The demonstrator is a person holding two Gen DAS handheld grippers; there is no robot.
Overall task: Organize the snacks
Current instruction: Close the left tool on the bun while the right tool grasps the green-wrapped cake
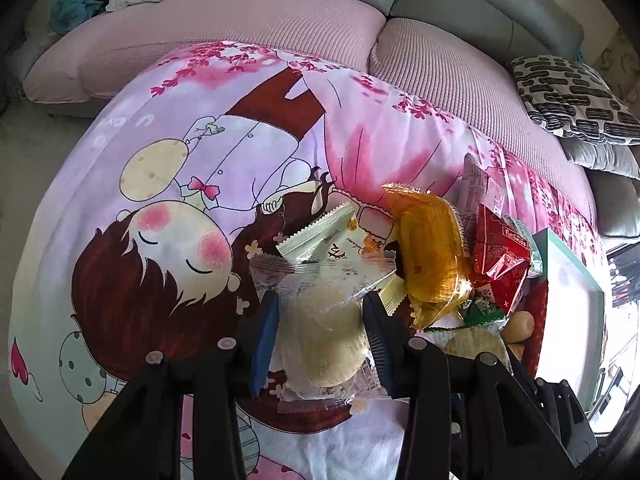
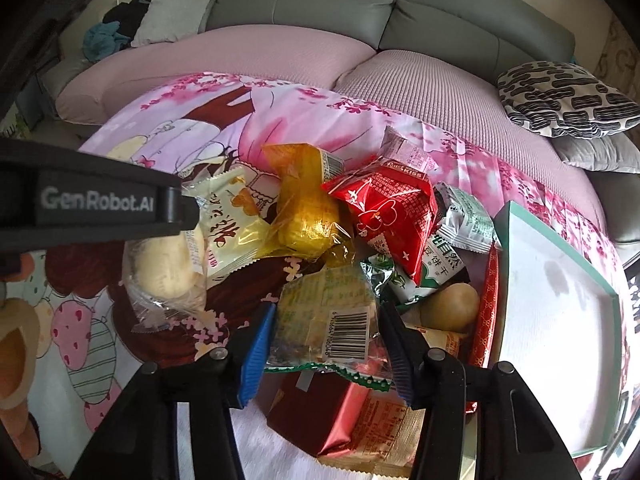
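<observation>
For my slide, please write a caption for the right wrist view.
Right gripper with jaws around a barcoded snack packet, beside an empty teal-rimmed box.

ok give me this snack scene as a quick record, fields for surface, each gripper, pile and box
surface: cartoon-print cloth spread in front of a pink-covered sofa
left gripper: shut on a clear-wrapped pale round cake
right gripper: jaws around a green-edged packet with a barcode, pads at its sides
pile: orange-wrapped snack, red packet, green-and-white packets heaped together
box: teal-rimmed box, white inside, beside the pile
</observation>
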